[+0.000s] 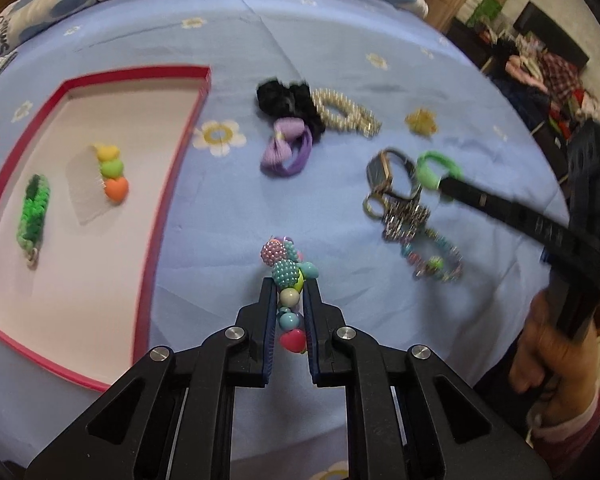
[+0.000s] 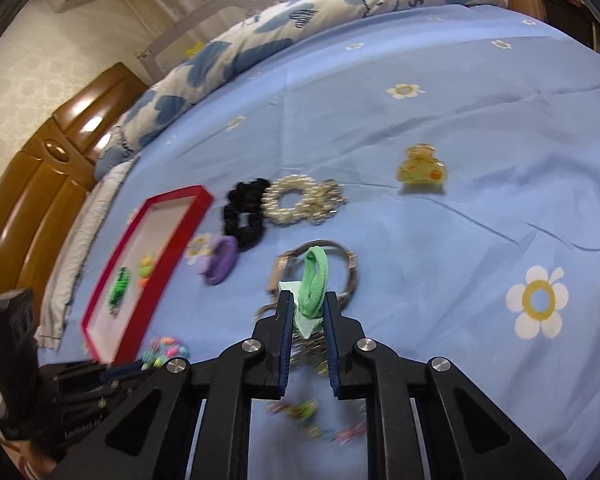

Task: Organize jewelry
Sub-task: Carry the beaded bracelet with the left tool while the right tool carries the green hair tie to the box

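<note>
While both your grippers are clamped at once over the blue bedsheet point(image 2: 440, 208), these are the weak points:

Left gripper point(image 1: 291, 292): jaws narrow, pinching the bead bracelet point(image 1: 286, 268) part-way along its length. Round beads can roll between flat pads; a quick swing could let the strand slide out.

Bead bracelet: most of it sits between and ahead of your fingertips, the pink heart bead low in the gap. Whether any of it still touches the sheet cannot be told.

Right gripper point(image 2: 307, 308): jaws narrow, closed on the green hair tie point(image 2: 315, 280) and a scrap of pale green fabric with it.

Green hair tie: it lies across the watch point(image 1: 388, 176), at about 3 o'clock in the left camera's view. If the loop is caught on the strap, lifting may drag the watch along.

Tangle: rings and a beaded chain point(image 1: 432, 256) bunch just below the watch, so a snag could pull the whole cluster.

Red tray point(image 1: 100, 80): at 9 o'clock from your left gripper, already holding a green woven band point(image 1: 34, 212) and a heart comb point(image 1: 110, 174). Dropping from height risks a bounce off the rim.

Both arms: heading for one tray together, you could cross paths.

Blur: edges are smeared, so contact points are judged, not certain.
</note>
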Tool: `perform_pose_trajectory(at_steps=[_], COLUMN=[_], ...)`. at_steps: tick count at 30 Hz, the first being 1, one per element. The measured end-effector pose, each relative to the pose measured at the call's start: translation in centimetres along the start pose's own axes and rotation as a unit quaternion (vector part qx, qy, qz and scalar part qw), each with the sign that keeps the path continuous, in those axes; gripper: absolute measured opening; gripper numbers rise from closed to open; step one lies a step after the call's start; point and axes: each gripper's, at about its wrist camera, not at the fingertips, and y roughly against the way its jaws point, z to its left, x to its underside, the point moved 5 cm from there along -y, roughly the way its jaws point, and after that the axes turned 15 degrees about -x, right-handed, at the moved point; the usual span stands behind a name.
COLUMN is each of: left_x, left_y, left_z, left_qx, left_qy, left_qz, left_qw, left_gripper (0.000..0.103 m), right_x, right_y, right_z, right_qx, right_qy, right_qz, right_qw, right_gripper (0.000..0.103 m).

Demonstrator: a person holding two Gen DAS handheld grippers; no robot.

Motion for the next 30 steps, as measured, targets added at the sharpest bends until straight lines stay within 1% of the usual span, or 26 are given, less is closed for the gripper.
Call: perform_pose_trajectory(at_steps=[7, 11, 21, 30], left_x=[-1.7, -1.8, -2.4, -2.7], left_y=[2.0, 2.9, 3.4, 3.6], left_z=[1.0, 2.5, 5.7, 9.1], left_qx=[0.001, -0.002, -0.013, -0.029], left_qy=[0.024, 0.039, 0.074, 0.107], left_qz=[-0.031, -0.04, -0.049, -0.054], left_qw=[0.9992, 0.9984, 0.9959, 0.9924], left_gripper=[0.011, 0.011, 0.011, 0.011], right_x=[0.6, 0.8, 0.8, 0.1], right_y=[-0.8, -1.5, -2.9, -5.0], right_z=[3.7, 5.2, 7.1, 9.5], right_qx=[-0.037, -0.049, -0.063, -0.081], right_qy=[0.02, 0.031, 0.046, 0.066], right_qz=[0.011, 0.017, 0.032, 0.044], right_qw=[0.999, 0.998, 0.996, 0.994], right_gripper=[0.014, 0.014, 0.014, 0.014])
